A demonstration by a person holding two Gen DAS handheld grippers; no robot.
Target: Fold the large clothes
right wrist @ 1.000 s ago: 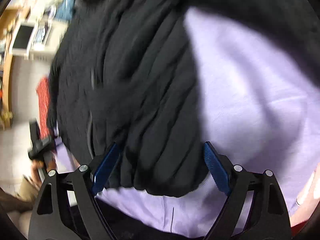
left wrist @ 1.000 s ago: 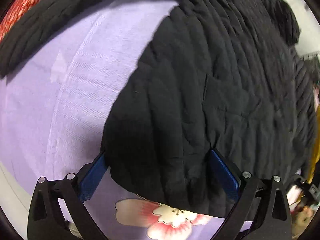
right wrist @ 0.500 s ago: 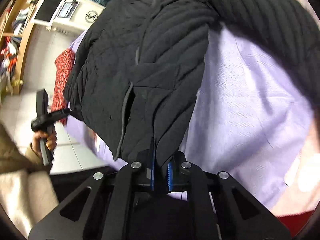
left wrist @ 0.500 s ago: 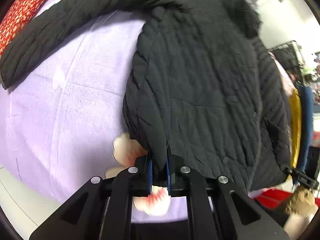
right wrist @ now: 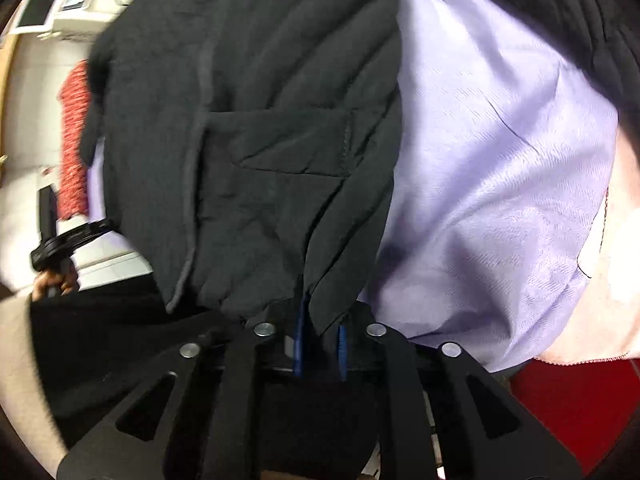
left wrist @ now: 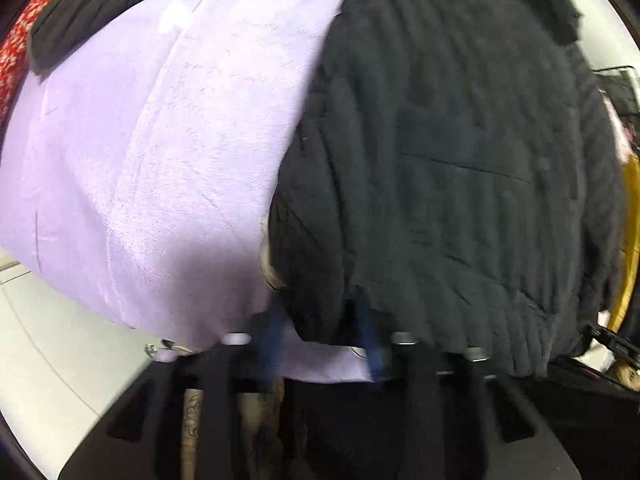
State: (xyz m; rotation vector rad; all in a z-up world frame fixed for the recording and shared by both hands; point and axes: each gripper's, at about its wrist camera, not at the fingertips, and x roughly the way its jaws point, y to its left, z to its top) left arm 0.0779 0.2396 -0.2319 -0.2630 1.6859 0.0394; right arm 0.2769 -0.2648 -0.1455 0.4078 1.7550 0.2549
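A large black quilted jacket [left wrist: 460, 160] lies on a lilac bedsheet [left wrist: 140, 140]. My left gripper [left wrist: 320, 340] has its blue pads [left wrist: 274, 336] a little apart with the jacket's hem bunched between them. In the right wrist view the jacket [right wrist: 260, 140], with a patch pocket, hangs from my right gripper [right wrist: 320, 336], whose blue pads [right wrist: 298, 340] stand close together on a fold of the hem. One sleeve [left wrist: 80, 12] stretches across the top left.
A red patterned cloth [left wrist: 16, 52] lies at the bed's far left. White floor [left wrist: 48, 360] shows below the bed edge. The right wrist view shows the lilac sheet [right wrist: 500, 200], a pink-white cover [right wrist: 600, 300], a red surface [right wrist: 568, 404] and the other hand-held gripper [right wrist: 60, 240].
Both grippers closed on the jacket hem a second ago. Since half a second ago both have moved with the hem; the left pads now stand wider apart, and the view is blurred.
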